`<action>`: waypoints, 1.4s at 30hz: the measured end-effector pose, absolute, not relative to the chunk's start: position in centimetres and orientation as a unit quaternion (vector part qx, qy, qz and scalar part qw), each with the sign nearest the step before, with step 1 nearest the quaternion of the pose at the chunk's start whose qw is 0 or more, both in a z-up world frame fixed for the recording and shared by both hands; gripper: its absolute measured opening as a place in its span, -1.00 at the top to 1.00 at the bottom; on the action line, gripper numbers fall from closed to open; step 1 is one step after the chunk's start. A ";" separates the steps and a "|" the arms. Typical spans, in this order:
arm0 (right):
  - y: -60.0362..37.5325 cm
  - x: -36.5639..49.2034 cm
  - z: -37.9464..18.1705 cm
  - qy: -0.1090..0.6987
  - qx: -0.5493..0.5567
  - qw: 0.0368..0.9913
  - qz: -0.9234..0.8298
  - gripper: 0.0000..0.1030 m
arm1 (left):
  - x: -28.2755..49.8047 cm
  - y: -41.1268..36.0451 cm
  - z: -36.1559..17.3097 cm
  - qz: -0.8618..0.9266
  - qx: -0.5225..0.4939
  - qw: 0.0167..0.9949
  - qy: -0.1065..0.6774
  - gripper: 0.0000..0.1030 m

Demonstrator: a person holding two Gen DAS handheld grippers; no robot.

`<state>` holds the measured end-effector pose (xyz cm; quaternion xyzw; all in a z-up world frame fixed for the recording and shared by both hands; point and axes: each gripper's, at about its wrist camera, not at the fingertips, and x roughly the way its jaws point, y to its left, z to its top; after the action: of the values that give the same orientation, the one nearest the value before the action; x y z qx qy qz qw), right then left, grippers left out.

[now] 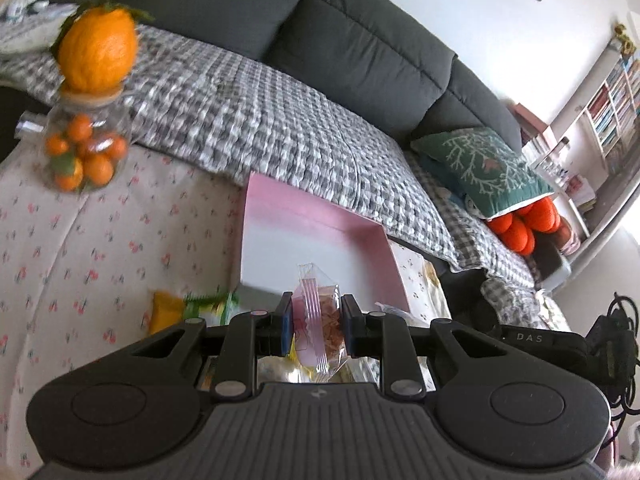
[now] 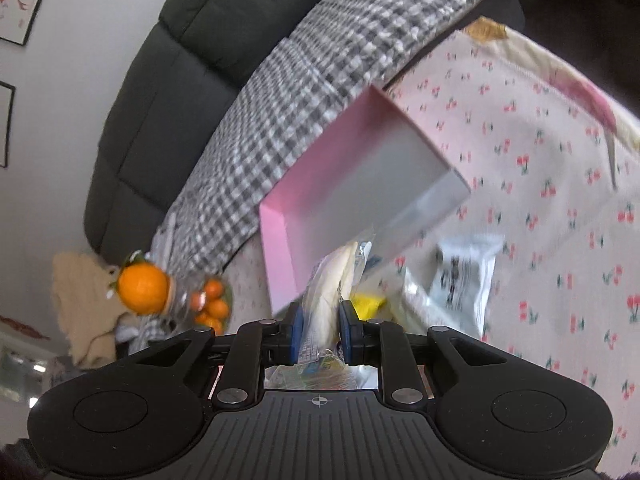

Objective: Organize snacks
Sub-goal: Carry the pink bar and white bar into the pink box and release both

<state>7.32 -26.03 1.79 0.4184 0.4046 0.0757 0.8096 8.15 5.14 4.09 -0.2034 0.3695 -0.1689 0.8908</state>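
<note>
My left gripper (image 1: 317, 322) is shut on a clear pink snack packet (image 1: 316, 312) with orange-brown pieces inside, held just in front of the near edge of the pink tray (image 1: 280, 216). My right gripper (image 2: 320, 330) is shut on a clear packet with a pale cream snack (image 2: 332, 280), held near the corner of the same pink tray (image 2: 280, 248). The tray's grey-white floor looks bare in both views. A white packet with black print (image 2: 464, 276) and a yellow packet (image 2: 366, 304) lie on the tablecloth beside the tray. A yellow and green packet (image 1: 188, 308) lies left of my left gripper.
The cherry-print tablecloth (image 1: 80, 240) covers the table. A glass jar of small oranges (image 1: 82, 152) topped by a big orange (image 1: 96, 52) stands at the far left and also shows in the right wrist view (image 2: 208, 300). A grey sofa with a checked blanket (image 1: 280, 120) lies behind.
</note>
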 end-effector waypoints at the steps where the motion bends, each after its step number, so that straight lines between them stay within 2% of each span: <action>1: -26.0 7.9 1.7 0.405 0.414 0.812 0.071 0.62 | 8.7 4.7 4.1 -0.168 -0.197 0.892 0.371 0.58; 8: -26.0 12.5 1.1 0.398 0.384 0.830 0.063 0.62 | 14.1 1.4 2.8 -0.171 -0.160 0.891 0.389 0.58; 22: -26.1 18.9 -2.2 0.400 0.284 0.870 0.044 0.62 | 20.4 -2.2 -0.5 -0.176 -0.098 0.913 0.355 0.58; 34: -26.0 21.4 -3.8 0.405 0.235 0.883 0.030 0.61 | 22.3 -3.2 -2.3 -0.155 -0.085 0.916 0.360 0.57; 40: -26.1 21.5 -3.9 0.402 0.223 0.888 0.021 0.56 | 22.4 -4.3 -2.6 -0.141 -0.043 0.922 0.358 0.48; 42: -26.2 21.5 -3.8 0.400 0.225 0.888 0.023 0.55 | 22.5 -4.6 -2.7 -0.136 -0.030 0.921 0.363 0.39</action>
<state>21.47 -26.23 -3.79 0.2246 0.4003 0.0235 0.8881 22.48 -4.59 -2.66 -0.0301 0.3627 -0.1359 0.9214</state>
